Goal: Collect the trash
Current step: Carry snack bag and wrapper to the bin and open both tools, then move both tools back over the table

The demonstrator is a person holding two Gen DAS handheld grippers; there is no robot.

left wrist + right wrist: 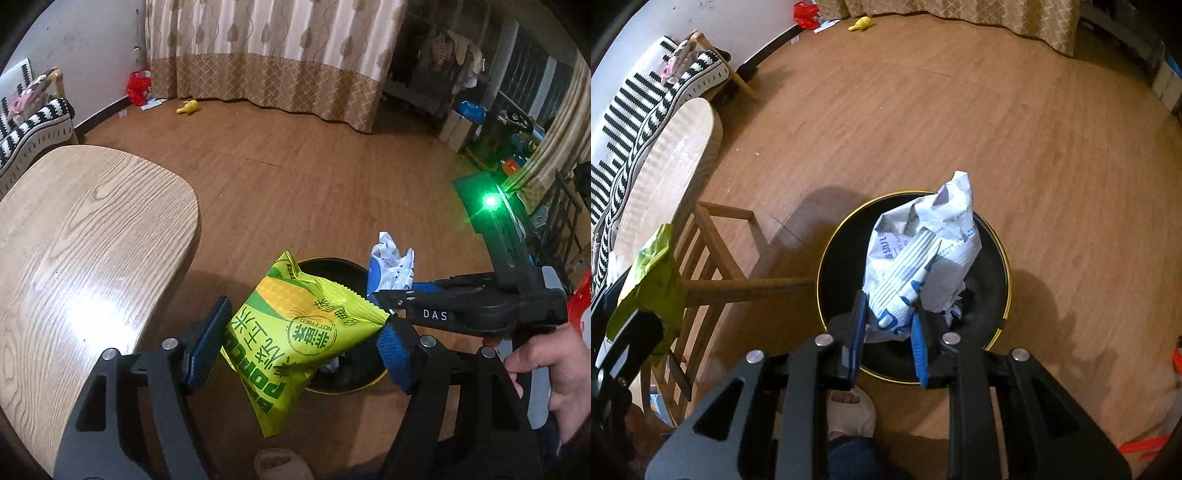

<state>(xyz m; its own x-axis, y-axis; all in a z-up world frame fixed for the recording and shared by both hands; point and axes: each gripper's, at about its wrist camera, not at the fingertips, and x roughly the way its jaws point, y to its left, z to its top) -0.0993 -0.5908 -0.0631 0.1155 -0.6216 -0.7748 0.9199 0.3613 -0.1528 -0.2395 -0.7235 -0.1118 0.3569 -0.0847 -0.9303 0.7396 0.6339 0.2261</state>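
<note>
A black round bin (993, 266) with a gold rim stands on the wood floor; it also shows in the left wrist view (325, 266), with crumpled paper inside. My left gripper (299, 336) has its jaws wide apart with a yellow-green popcorn bag (295, 332) between them, touching the right pad (395, 350), over the bin's near edge. My right gripper (888, 332) is shut on a crumpled white and blue wrapper (923, 258), held above the bin's mouth. The wrapper (389, 267) and right gripper (391, 299) also show in the left wrist view. The popcorn bag (653, 280) shows at left in the right wrist view.
A light wood table (74, 251) stands left of the bin, on a wooden frame (713, 258). A striped sofa (639, 110) is behind it. A yellow toy (188, 107) and a red bag (138, 85) lie by the curtain. My slippered foot (849, 410) is near the bin.
</note>
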